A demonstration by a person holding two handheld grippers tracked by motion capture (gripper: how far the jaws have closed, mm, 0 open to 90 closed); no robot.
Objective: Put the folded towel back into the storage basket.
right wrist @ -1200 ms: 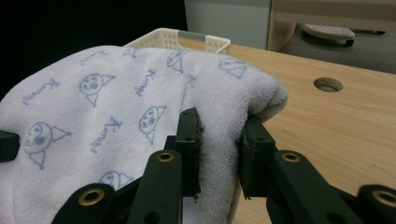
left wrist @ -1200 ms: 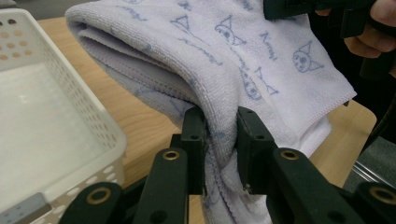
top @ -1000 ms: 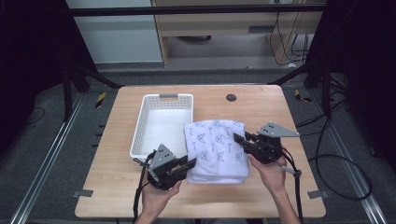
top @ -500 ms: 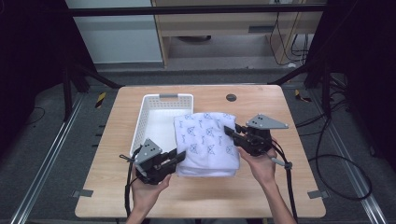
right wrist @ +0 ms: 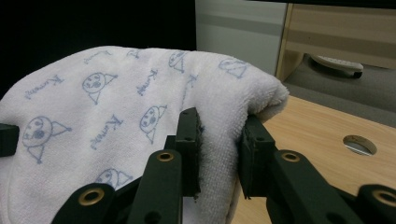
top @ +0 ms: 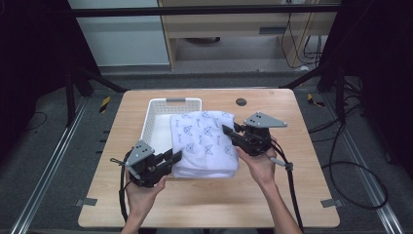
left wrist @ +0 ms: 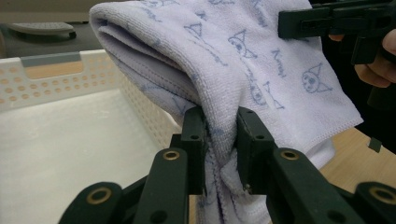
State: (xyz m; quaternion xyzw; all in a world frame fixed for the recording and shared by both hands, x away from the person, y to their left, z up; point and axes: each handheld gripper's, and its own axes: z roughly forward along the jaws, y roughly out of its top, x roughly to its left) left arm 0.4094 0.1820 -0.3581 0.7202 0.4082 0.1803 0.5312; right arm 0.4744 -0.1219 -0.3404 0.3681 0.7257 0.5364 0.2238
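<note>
- Wooden table [top: 209, 204] under us stands on a grey floor, with dark frame rails at either side; a small round hole [top: 240, 102] sits in the tabletop near its far edge
- We see a white perforated basket [top: 157, 110] on the table's far left part, with its open interior bare in the left gripper view
- We hold a folded white towel [top: 204, 141] printed with small blue cartoon faces and lettering; from above it overlaps the basket's right side and reaches out over the table
- Our left gripper [top: 171, 158] is at the towel's near left corner; in its own view the two black jaws are clamped on a bunched fold of the cloth, which hangs down between them
- Our right gripper [top: 229, 132] is at the towel's right edge; in its own view the jaws pinch the thick folded edge, cloth pressed between the pads
- We can see the right gripper in the left gripper view too, at the upper right beyond the towel
</note>
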